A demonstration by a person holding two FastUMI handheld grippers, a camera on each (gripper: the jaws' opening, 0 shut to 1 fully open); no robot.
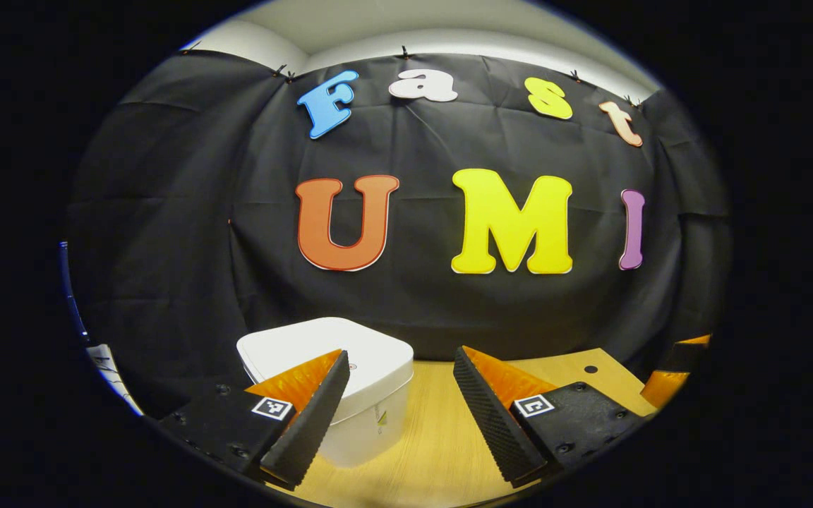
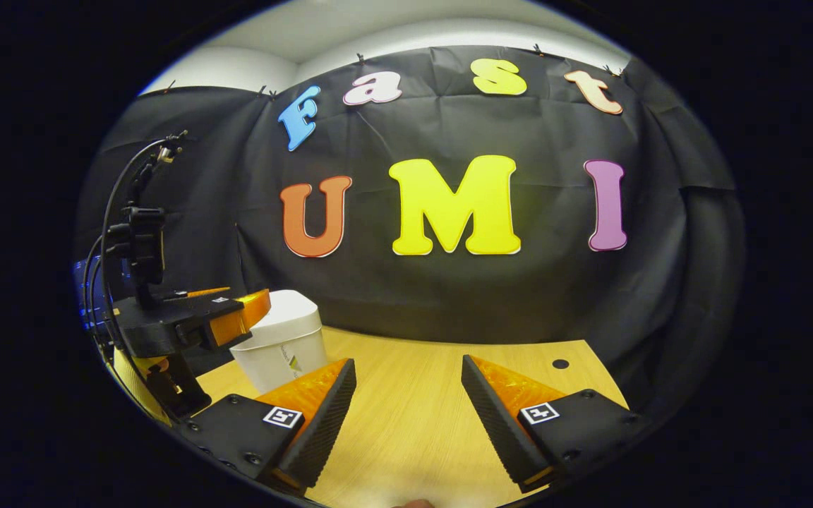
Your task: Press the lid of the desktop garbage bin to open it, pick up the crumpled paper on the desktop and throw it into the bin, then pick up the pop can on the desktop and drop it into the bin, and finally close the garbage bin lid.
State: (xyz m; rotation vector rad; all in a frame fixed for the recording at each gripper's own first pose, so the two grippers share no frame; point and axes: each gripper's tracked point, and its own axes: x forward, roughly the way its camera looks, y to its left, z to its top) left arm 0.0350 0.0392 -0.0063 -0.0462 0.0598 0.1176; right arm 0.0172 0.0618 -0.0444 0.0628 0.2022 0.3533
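Spread wide and empty, our left gripper (image 1: 399,402) is hovering beside the closed white garbage bin (image 1: 350,381), likely lining up to press its lid; our right gripper (image 2: 406,416) is waiting open over the wooden desk (image 2: 413,423).

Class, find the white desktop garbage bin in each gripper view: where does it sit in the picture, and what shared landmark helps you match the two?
Left gripper view: garbage bin low, left of centre, lid shut, behind the left finger.
Right gripper view: bin lower left, beside the left gripper.
Shared landmark: round hole in the wooden table.
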